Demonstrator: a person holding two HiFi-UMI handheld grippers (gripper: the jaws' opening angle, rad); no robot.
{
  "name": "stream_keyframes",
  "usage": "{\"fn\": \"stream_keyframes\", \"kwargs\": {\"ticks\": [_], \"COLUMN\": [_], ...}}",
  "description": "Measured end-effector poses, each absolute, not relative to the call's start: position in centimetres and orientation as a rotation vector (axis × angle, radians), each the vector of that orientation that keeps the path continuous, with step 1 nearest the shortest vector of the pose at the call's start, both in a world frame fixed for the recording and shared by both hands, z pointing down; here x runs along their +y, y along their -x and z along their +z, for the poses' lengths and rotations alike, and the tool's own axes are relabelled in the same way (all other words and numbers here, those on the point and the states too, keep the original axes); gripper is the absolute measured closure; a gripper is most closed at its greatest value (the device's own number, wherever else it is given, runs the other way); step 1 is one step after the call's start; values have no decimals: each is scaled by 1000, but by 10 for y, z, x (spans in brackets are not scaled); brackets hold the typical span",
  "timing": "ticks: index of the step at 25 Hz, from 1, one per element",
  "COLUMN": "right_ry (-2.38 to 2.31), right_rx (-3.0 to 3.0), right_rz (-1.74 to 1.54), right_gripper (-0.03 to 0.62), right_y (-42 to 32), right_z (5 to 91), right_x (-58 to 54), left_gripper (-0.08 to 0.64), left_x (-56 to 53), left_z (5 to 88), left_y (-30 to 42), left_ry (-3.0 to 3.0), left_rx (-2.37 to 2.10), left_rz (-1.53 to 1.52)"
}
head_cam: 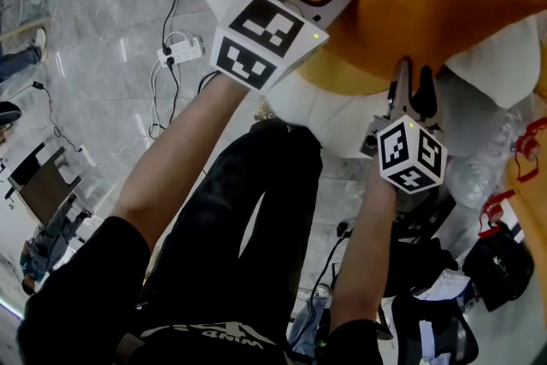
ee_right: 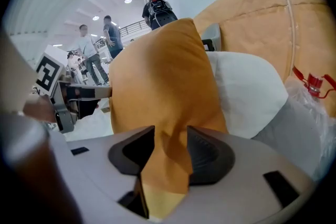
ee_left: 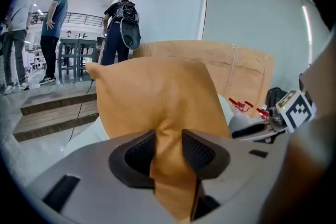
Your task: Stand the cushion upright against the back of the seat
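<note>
**A:** What's on the left?

**B:** The left gripper [ee_left: 169, 145] sits at the near left edge of the mustard-orange fabric cushion [ee_left: 152, 94]. Its jaws are parted, and a slack fold of the cover lies between them unsqueezed.

**A:** And the cushion itself?

**B:** It stands on the white padded seat [head_cam: 329, 111], long axis up, straight ahead of both grippers. The tan paper-wrapped back panel [ee_left: 247, 68] is just behind it. I can't tell whether they touch.

**A:** The right?

**B:** The right gripper [ee_right: 170, 147] mirrors the left at the near right edge, its jaws likewise spread round loose fabric. Both look equally near. I'd judge the coming move is drawing straight back off the folds.
</note>
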State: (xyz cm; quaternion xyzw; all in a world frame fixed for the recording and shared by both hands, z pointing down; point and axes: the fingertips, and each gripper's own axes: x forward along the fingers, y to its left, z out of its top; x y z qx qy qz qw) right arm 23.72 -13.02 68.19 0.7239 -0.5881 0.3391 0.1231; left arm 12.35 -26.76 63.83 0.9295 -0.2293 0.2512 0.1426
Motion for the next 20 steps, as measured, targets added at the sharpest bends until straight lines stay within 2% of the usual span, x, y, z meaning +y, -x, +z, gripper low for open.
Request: {"fn": "stream_keyframes", "kwargs": {"ticks": [3, 7, 8, 11, 15, 20], "right_ry": [-2057, -1993, -1986, -1979, -1970, -1908], "right_rx": [-1787, -1828, -1829, -1838, -1914, -2097], "right_rz": [942, 878, 862, 802, 774, 843], "right_gripper": [412, 413, 413, 416, 564, 572], "right_y": [-227, -216, -216, -213, -203, -173], "right_z": [668, 646, 638, 610, 560, 481], "right_x": [-126, -117, -114, -103, -90, -68], "left_gripper": [381, 383, 404, 535, 552, 554], "left_x": [-260, -246, -244, -236, -216, -171], "left_z": [635, 626, 619, 593, 553, 478], "left_y": [-121, -112, -109, -98, -87, -80], "left_ry": [-2668, -2657, -2664, -2682, -2656, -2632], "left_rx": [-638, -629, -644, -704, -672, -520], "left_rz": [751, 768, 758, 716, 613, 541]}}
